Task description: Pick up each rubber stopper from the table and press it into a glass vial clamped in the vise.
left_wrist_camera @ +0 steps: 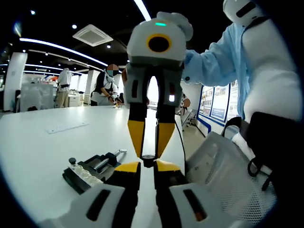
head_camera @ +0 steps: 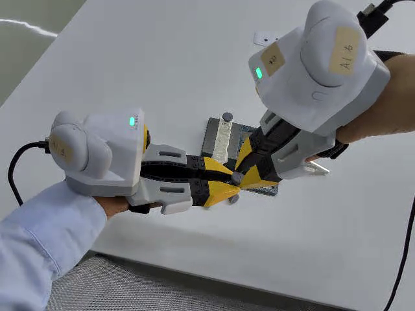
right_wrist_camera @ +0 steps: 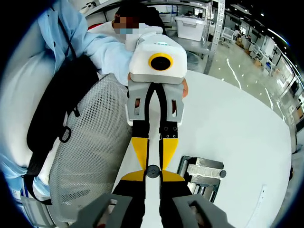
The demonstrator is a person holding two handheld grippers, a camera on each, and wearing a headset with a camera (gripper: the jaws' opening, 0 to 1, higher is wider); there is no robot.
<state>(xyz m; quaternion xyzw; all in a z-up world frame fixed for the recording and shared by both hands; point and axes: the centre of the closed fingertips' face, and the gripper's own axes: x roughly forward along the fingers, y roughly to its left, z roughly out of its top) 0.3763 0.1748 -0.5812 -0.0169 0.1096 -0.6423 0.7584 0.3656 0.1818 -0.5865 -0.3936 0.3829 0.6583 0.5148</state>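
Above white tabletop (head_camera: 162, 65), left gripper (head_camera: 233, 181), right gripper (head_camera: 242, 173) fingers both clench round grey rubber stopper (head_camera: 237, 176).

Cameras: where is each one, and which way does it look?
Head view: on the person's head, looking down at the left hand-held gripper, right hand-held gripper and grey metal vise; blue sleeve shows.
Left gripper view: rides the left one, facing the right one; own jaws show.
Right gripper view: rides the right one, facing the person's body.
These two share the small dark rubber stopper.

Tape label (head_camera: 343, 50) on right gripper (head_camera: 243, 176): perhaps "A1b".
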